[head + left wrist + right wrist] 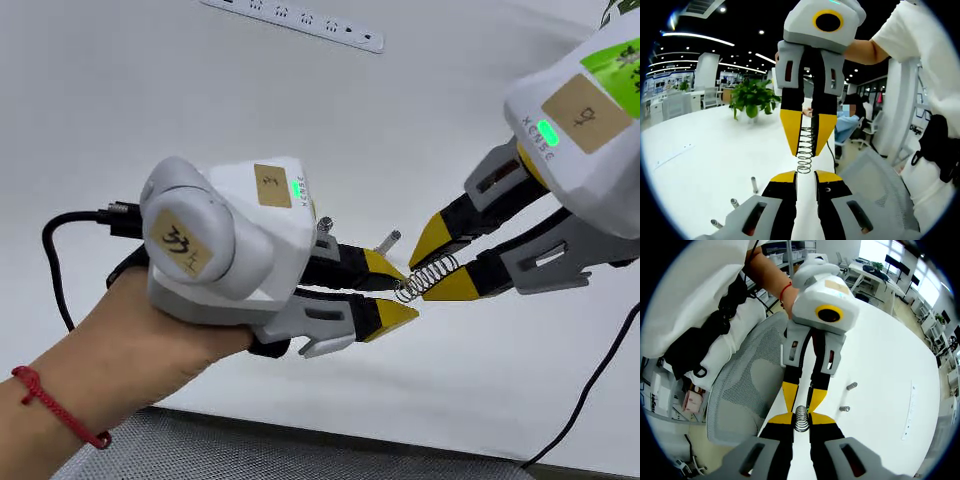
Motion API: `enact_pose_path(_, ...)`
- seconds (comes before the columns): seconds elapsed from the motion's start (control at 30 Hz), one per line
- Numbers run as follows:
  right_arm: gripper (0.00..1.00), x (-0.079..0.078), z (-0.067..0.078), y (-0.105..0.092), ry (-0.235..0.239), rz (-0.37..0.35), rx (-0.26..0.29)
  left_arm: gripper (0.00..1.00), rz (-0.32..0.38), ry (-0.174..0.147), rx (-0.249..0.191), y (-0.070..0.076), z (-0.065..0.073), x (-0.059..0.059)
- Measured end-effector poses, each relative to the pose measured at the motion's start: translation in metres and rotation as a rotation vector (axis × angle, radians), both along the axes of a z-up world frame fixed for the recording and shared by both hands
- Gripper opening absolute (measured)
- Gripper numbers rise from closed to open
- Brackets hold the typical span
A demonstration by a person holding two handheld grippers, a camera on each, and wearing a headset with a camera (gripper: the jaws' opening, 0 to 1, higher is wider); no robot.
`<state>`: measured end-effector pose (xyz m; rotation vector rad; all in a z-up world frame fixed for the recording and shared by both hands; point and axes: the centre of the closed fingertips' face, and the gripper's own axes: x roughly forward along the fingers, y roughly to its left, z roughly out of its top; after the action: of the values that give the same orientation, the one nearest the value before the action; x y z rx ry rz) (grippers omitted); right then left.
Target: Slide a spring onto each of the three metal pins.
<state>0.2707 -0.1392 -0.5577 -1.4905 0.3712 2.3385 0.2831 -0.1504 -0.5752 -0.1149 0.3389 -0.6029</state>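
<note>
right gripper (800, 416) clamps spring (428, 277) lengthwise, axis aimed straight at left gripper (805, 175). left jaws narrow at spring's free end; i can't tell if nipped. pins (388, 240) stand on table (200, 90) just beyond spring, nearer left gripper.

a white table (200, 90) with a smooth, matt top. a long white power strip (300, 20) lies flat on it toward the far side. three short metal pins (734, 202) stand on the top in a row, close to one another and well apart from the strip, on the side nearer the person. in the head view two of the pins show, just beside each other.
</note>
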Motion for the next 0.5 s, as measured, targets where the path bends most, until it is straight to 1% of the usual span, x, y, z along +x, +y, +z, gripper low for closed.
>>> enact_pose_path(0.13,0.12,0.006,0.003,0.003,0.000,-0.032,0.012,0.17,0.028,0.000,0.006,0.009,-0.003,-0.004)
enact_pose_path(0.23,0.12,0.012,0.006,0.005,0.004,-0.079,0.018,0.21,0.056,0.001,0.030,0.021,-0.007,-0.009)
enact_pose_path(0.3,0.12,0.017,0.005,0.007,-0.002,-0.103,0.022,0.23,0.070,0.005,0.039,0.028,-0.010,-0.012)
enact_pose_path(0.37,0.12,0.025,0.005,0.010,-0.011,-0.133,0.023,0.26,0.085,0.012,0.050,0.036,-0.013,-0.017)
enact_pose_path(0.4,0.12,0.030,0.004,0.012,-0.018,-0.155,0.026,0.28,0.100,0.015,0.065,0.043,-0.016,-0.020)
enact_pose_path(0.43,0.12,0.033,0.003,0.013,-0.024,-0.167,0.026,0.31,0.111,0.017,0.070,0.047,-0.017,-0.022)
enact_pose_path(0.47,0.12,0.035,0.002,0.014,-0.029,-0.179,0.025,0.33,0.122,0.021,0.071,0.051,-0.019,-0.024)
enact_pose_path(0.5,0.12,0.040,0.000,0.015,-0.035,-0.195,0.024,0.36,0.137,0.034,0.066,0.057,-0.022,-0.027)
